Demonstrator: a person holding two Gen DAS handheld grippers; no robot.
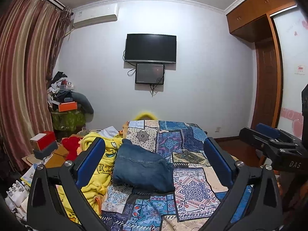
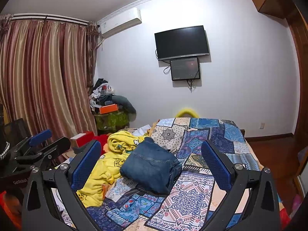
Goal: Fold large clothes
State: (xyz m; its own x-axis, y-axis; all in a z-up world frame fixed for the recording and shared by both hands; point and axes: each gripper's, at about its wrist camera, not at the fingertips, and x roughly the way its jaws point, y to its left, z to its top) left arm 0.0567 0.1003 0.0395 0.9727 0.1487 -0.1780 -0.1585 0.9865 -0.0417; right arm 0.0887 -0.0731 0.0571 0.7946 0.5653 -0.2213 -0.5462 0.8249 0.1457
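Observation:
A folded pair of blue jeans [image 1: 142, 168] lies on the patchwork bedspread [image 1: 192, 188], in a compact stack. It also shows in the right wrist view [image 2: 152, 165]. My left gripper [image 1: 154, 161] is open and empty, held above and in front of the jeans, apart from them. My right gripper [image 2: 152, 163] is open and empty too, above the jeans. The right gripper shows at the right edge of the left wrist view [image 1: 269, 138]; the left gripper shows at the left edge of the right wrist view [image 2: 40, 140].
A crumpled yellow blanket [image 1: 98, 161] lies left of the jeans, also in the right wrist view [image 2: 113, 154]. A red garment [image 1: 72, 146] and boxes [image 1: 43, 140] sit at the bed's left. A cluttered pile [image 1: 65, 104] stands by the curtains [image 1: 23, 73]. A TV [image 1: 150, 48] hangs on the far wall.

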